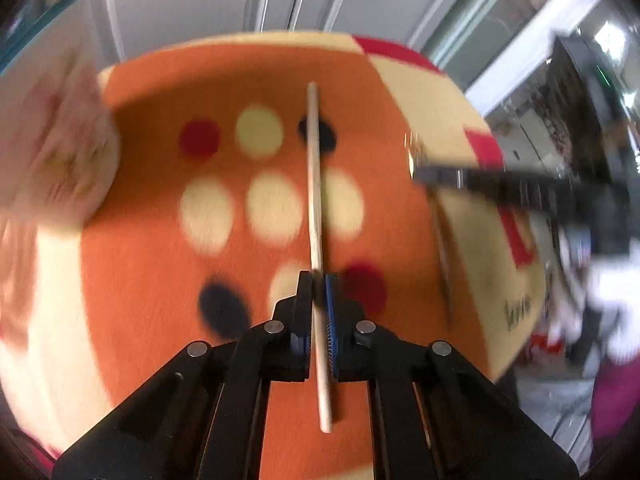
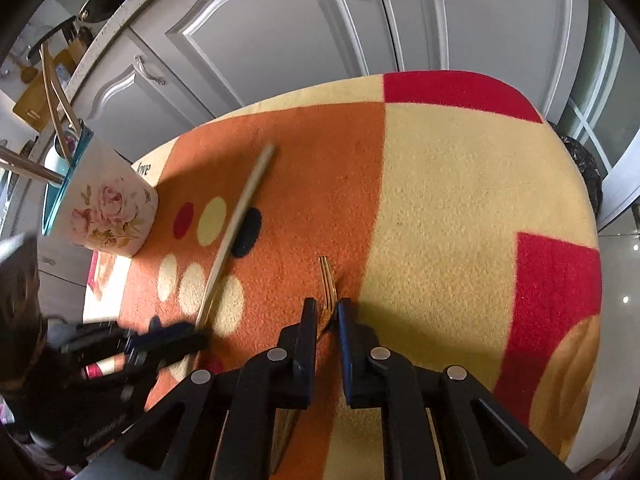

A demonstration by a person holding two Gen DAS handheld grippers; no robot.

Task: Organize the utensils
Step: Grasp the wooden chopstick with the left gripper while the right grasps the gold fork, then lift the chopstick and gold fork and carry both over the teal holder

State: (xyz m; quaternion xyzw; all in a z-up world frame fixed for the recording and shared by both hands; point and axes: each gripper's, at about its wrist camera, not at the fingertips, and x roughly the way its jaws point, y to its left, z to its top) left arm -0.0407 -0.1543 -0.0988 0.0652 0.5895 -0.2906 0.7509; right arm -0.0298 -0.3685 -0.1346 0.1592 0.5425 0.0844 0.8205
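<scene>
My left gripper (image 1: 319,280) is shut on a long wooden stick (image 1: 314,184), held above the orange patterned cloth (image 1: 140,280). The same stick (image 2: 236,224) shows in the right wrist view, with the left gripper (image 2: 196,334) at its near end. My right gripper (image 2: 327,306) is closed around a gold fork (image 2: 328,280), tines pointing away, just above the cloth. A floral utensil holder (image 2: 112,212) with a teal rim stands at the left and holds several utensils (image 2: 56,92). It appears blurred in the left wrist view (image 1: 60,152).
The cloth-covered table (image 2: 460,200) has its far edge close to grey cabinet doors (image 2: 280,32). In the left wrist view the right gripper (image 1: 416,168) reaches in from the right, with the fork (image 1: 442,256) hanging below it.
</scene>
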